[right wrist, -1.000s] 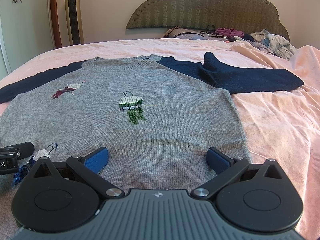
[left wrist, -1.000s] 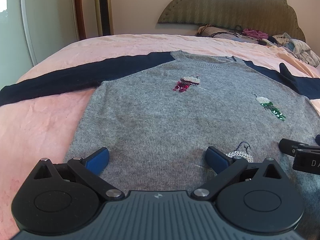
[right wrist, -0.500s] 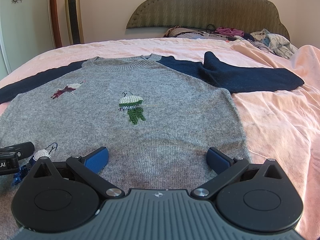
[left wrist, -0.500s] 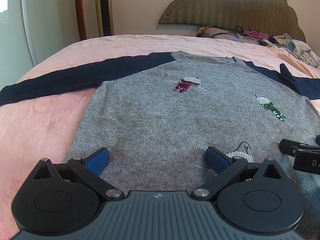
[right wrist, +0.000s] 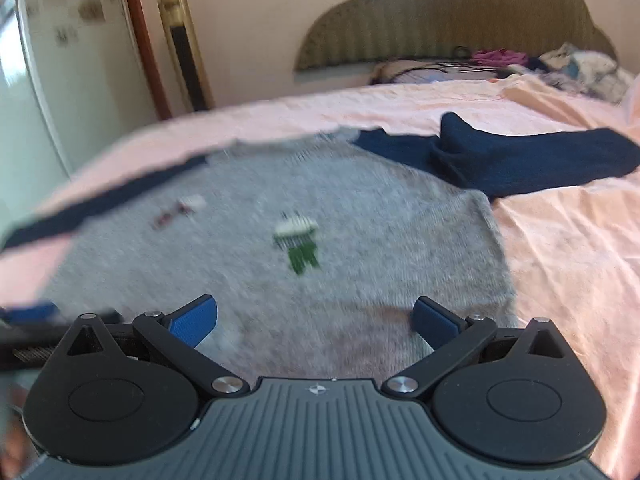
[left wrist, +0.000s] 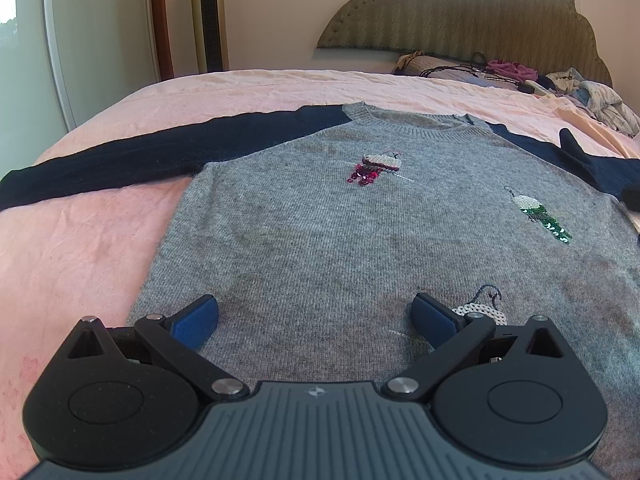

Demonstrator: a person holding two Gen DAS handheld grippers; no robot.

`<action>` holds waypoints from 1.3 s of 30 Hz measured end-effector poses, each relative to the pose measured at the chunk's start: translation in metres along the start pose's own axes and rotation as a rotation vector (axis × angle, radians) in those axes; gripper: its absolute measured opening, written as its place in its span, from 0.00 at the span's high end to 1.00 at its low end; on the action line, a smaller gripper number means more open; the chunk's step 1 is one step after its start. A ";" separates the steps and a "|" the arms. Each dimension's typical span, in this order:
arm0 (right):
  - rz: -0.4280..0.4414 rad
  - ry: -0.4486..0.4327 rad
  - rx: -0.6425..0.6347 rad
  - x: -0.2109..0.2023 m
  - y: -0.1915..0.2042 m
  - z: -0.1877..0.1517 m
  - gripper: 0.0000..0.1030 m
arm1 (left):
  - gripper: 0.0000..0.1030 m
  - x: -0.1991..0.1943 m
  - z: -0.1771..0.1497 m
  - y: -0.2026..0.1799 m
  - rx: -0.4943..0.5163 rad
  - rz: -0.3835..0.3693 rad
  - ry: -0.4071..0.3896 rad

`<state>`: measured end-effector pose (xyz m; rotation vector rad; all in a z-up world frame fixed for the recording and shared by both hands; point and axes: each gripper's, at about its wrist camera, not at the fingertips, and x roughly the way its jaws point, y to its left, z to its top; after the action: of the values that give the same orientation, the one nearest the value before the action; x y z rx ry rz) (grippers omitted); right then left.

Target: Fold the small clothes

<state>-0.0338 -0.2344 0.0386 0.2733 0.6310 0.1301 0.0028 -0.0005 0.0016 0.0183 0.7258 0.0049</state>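
a grey sweater (left wrist: 352, 240) with navy sleeves is laid flat, front up, across the pink bed (left wrist: 80, 248), filling the middle of both frames; its neckline sits toward the upper centre and its hem at the bottom edge, just ahead of the tools. one navy sleeve (left wrist: 120, 164) is stretched out toward the left of the left wrist frame, while the other sleeve (right wrist: 520, 160) is seen at the upper right of the right wrist frame, bunched and doubled over on itself. three small sequin motifs are sewn on the front – a red one (left wrist: 374, 168) near the centre is the clearest.

the left gripper (left wrist: 314, 318) is held low over the hem with its blue pads spread wide and nothing between them. the right gripper (right wrist: 314, 318) is likewise spread and empty, and its frame is smeared by motion blur, so fine detail there cannot be read.

the task is judged to be at its very start: no fold has been made, and the garment is only laid out. the next move is likely to call for a sleeve or a side edge to be pinched and carried inward over the grey body – the bunched sleeve at the right would probably need straightening first, and the knit should be gripped by both layers so that it does not slip.
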 end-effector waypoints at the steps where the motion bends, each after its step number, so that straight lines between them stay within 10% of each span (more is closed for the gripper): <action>1: 0.076 -0.070 0.099 -0.012 -0.023 0.012 0.00 | 0.00 0.000 0.000 0.000 -0.001 0.000 0.000; 4: 0.166 -0.241 0.318 -0.036 -0.105 0.053 0.00 | 0.00 0.000 0.001 0.000 -0.006 -0.001 -0.001; 11: -0.158 -0.361 0.715 -0.027 -0.292 0.113 0.14 | 0.00 0.001 0.001 0.000 -0.013 -0.004 -0.003; 19: -0.264 -0.303 0.817 0.033 -0.366 0.116 0.27 | 0.00 0.001 0.001 0.000 -0.014 -0.004 -0.003; 22: -0.332 -0.323 0.773 0.042 -0.375 0.123 0.53 | 0.00 0.001 0.001 0.000 -0.015 -0.005 -0.004; 23: -0.349 -0.302 0.756 0.044 -0.374 0.126 0.81 | 0.00 0.001 0.001 0.001 -0.017 -0.006 -0.004; 24: -0.352 -0.293 0.739 0.046 -0.372 0.127 0.87 | 0.00 0.001 0.001 0.001 -0.019 -0.007 -0.005; 30: -0.174 -0.403 0.562 0.020 -0.291 0.149 0.87 | 0.00 0.001 0.000 0.002 -0.028 -0.012 -0.010; 36: 0.341 -0.295 0.365 0.042 -0.111 0.155 0.86 | 0.00 0.001 0.000 0.002 -0.022 -0.010 -0.010; 38: 0.481 -0.189 0.362 0.060 -0.063 0.142 0.67 | 0.00 0.001 -0.001 0.002 -0.023 -0.012 -0.011; 39: 0.506 -0.147 0.369 0.066 -0.048 0.133 0.31 | 0.00 0.000 -0.001 0.003 -0.025 -0.015 -0.013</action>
<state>0.1003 -0.2957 0.0905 0.7910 0.4250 0.4771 0.0025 0.0024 0.0007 -0.0113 0.7123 -0.0006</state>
